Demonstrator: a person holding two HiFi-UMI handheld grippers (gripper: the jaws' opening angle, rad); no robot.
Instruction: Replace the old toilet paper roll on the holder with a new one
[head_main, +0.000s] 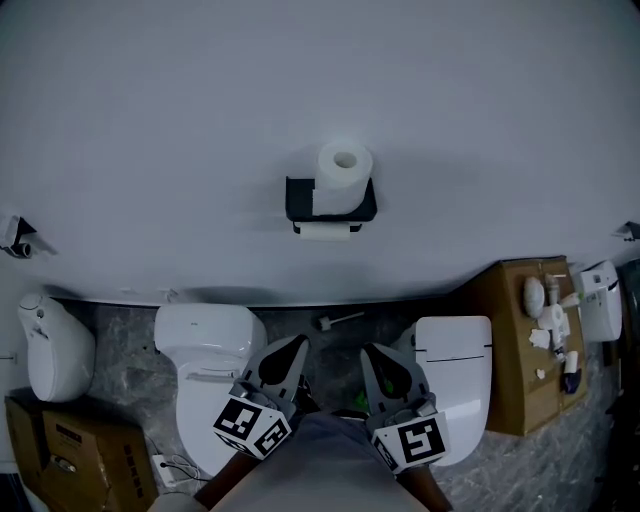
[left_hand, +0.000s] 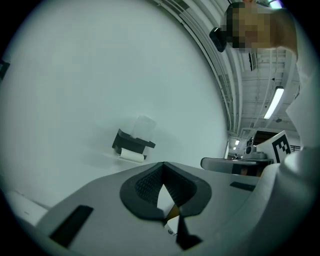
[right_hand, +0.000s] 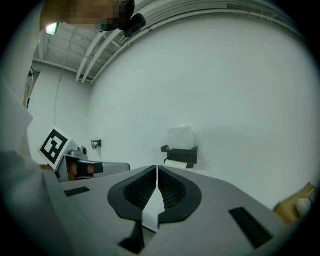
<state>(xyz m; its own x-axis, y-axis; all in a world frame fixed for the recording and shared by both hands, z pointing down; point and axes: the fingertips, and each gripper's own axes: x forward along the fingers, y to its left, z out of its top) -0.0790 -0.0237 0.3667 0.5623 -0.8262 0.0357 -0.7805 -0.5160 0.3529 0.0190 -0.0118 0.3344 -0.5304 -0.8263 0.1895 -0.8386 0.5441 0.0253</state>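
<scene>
Closest to me, my left gripper (head_main: 293, 347) and right gripper (head_main: 371, 354) sit side by side at the bottom of the head view. Both are clenched on nothing, and each gripper view shows its jaws meeting at the tips. They point toward the white wall (head_main: 150, 150), well apart from it. On that wall hangs the black holder (head_main: 298, 200). A full new roll (head_main: 344, 172) stands upright on its top, and the thin old roll (head_main: 325, 231) hangs just beneath. On the floor, a white toilet (head_main: 205, 345) is at my left and a second toilet (head_main: 455, 365) at my right.
</scene>
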